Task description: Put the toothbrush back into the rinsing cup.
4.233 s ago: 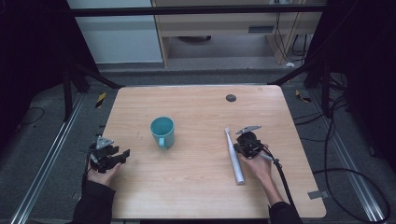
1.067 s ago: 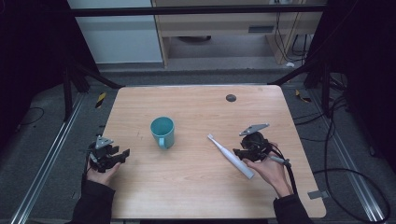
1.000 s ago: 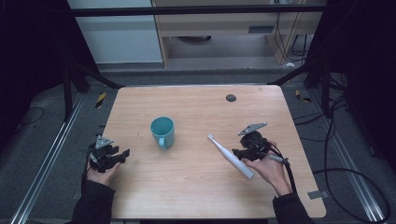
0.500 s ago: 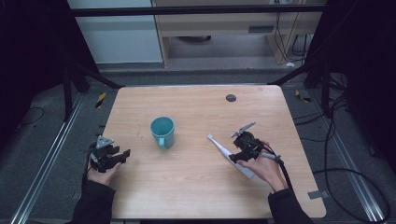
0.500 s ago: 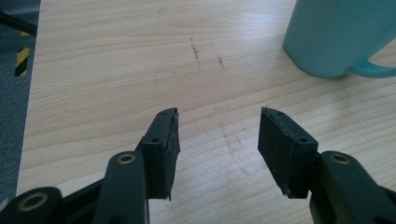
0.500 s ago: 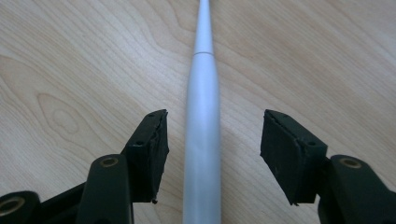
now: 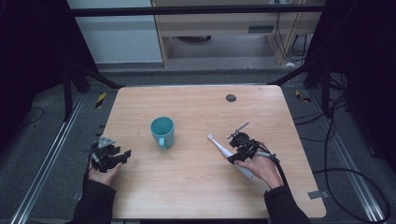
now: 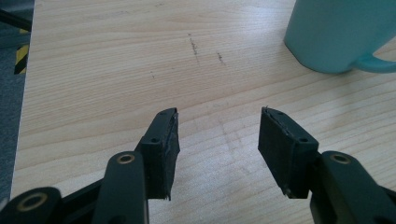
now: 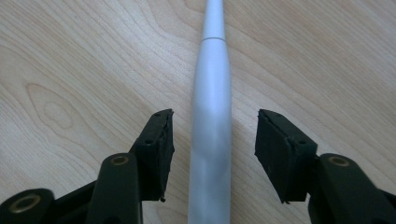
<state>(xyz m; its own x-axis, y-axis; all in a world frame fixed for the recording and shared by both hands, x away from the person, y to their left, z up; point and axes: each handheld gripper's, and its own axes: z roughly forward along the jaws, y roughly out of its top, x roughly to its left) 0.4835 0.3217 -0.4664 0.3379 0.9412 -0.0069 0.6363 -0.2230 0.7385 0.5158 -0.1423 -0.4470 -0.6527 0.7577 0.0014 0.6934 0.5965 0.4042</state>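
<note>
White plastic, long and tapering: the electric toothbrush lies flat on the wooden table, its handle running straight up between the two jaws of the right gripper, with clear wood showing on either side of it. The jaws have just been narrowing around the handle, yet their pads stand apart from it, so nothing is gripped. In the high view the right gripper sits low over the handle while the brush head points away from it, toward the teal mug, which stands upright well beyond the head. Judged from this, the approach and alignment are done; closing, lifting and any carrying remain. The left gripper, jaws wide and empty, rests near the table's left edge, the mug ahead of it and to one side. Bare wood surrounds the right gripper; the right and near edges lie closest.
</note>
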